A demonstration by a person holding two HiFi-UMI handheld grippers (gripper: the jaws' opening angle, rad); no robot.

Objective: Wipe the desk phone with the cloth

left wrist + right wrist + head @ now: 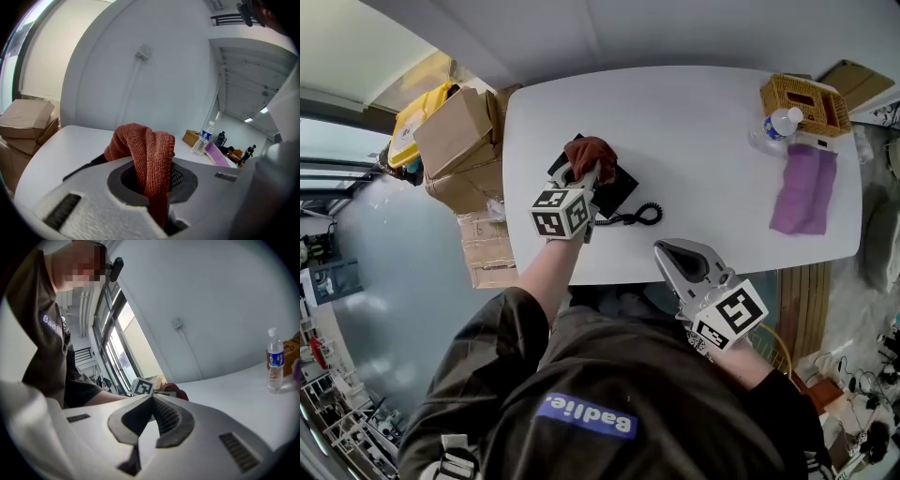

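Our left gripper [584,176] pinches a rust-red cloth [592,148] between its jaws, pressing it onto the black desk phone [617,191] at the left of the white table [694,122]. Our right gripper [662,248] is off the near edge, jaws together and empty. Far right stands a water bottle [778,125], its label unreadable.

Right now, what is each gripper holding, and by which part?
Left gripper: rust-red terry cloth, pinched at a bunched fold. Right gripper: shut, nothing held.
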